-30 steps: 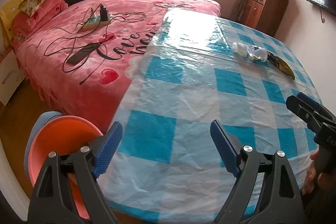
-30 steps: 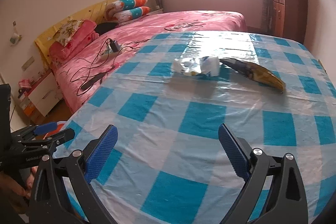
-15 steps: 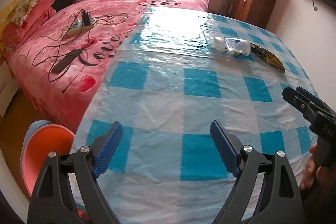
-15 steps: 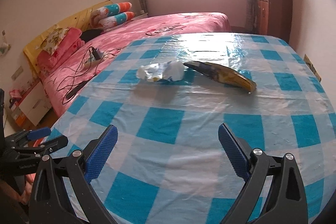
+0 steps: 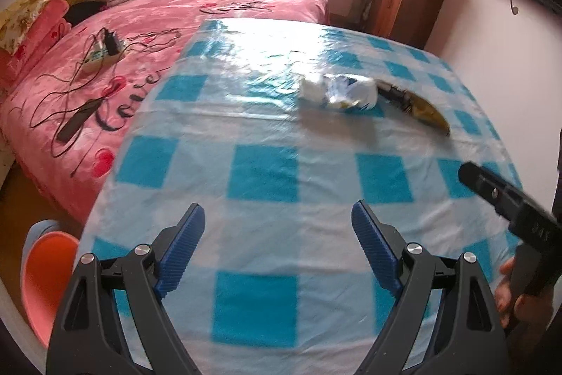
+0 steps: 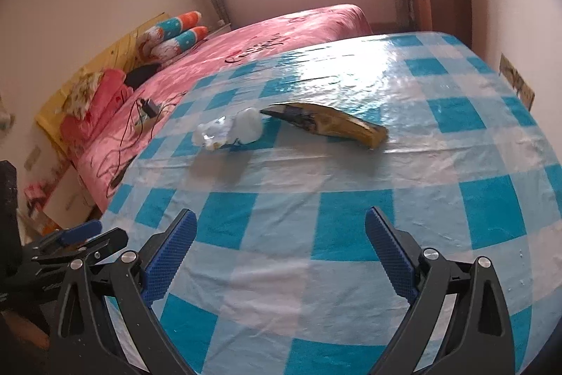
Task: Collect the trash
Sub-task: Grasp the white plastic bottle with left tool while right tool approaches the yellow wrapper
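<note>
While I hold both tools over the near edge of the desk (image 5: 267, 171), my left gripper (image 5: 277, 234) stands wide apart with nothing between its blue pads, and my right gripper (image 6: 281, 245) is just as wide and just as empty. The trash lies further across the blue-and-white checked cloth, well clear of both: a crumpled white wrapper (image 5: 339, 90) and, just beside it on its right, a long dark-and-yellow snack packet (image 5: 418, 109) lying flat. From the right wrist view the wrapper (image 6: 232, 129) sits left of the packet (image 6: 330, 123), their ends nearly touching. A pink bed (image 5: 105, 58) runs along the desk's left side, with a power strip (image 5: 100, 53) and cables on it. An orange stool (image 5: 45, 273) stands by the desk's near left corner.
</note>
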